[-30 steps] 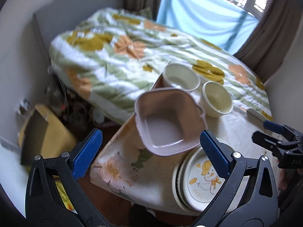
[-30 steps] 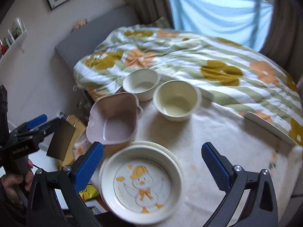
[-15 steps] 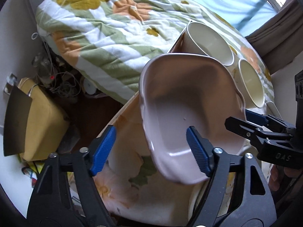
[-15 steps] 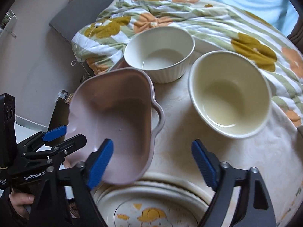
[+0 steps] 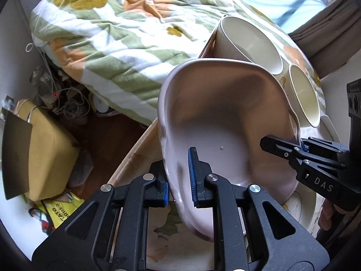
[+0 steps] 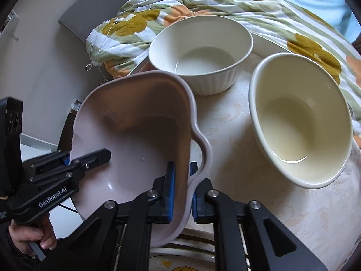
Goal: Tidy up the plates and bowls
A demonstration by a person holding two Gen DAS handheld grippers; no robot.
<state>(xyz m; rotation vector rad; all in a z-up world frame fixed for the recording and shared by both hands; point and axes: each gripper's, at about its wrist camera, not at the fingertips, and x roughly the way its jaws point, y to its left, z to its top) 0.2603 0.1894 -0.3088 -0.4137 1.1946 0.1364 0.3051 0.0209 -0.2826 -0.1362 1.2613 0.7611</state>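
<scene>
A pale pink, squarish dish (image 5: 225,124) (image 6: 135,124) with wavy handles sits tilted over the table's left corner. My left gripper (image 5: 179,185) is shut on its near-left wall, one blue pad inside and one outside. My right gripper (image 6: 181,189) is shut on the opposite wall, beside the handle. Each gripper also shows in the other's view: the right gripper (image 5: 300,145) and the left gripper (image 6: 67,160). Behind the dish stand a white ribbed bowl (image 6: 200,52) (image 5: 248,43) and a cream bowl (image 6: 300,122) (image 5: 304,99). A duck-print plate (image 6: 180,255) (image 5: 300,205) lies partly under the dish.
The table (image 6: 237,158) has a pale patterned cloth, and its left edge drops to the floor. A bed with a floral quilt (image 5: 126,45) lies close behind. A yellow box (image 5: 45,146) and tangled cables (image 5: 67,103) lie on the floor. A hand (image 6: 33,232) holds the left gripper's handle.
Both grippers came down and forward to the pink dish. Their jaws went from wide open to shut on opposite walls of the dish, which now looks tilted.
</scene>
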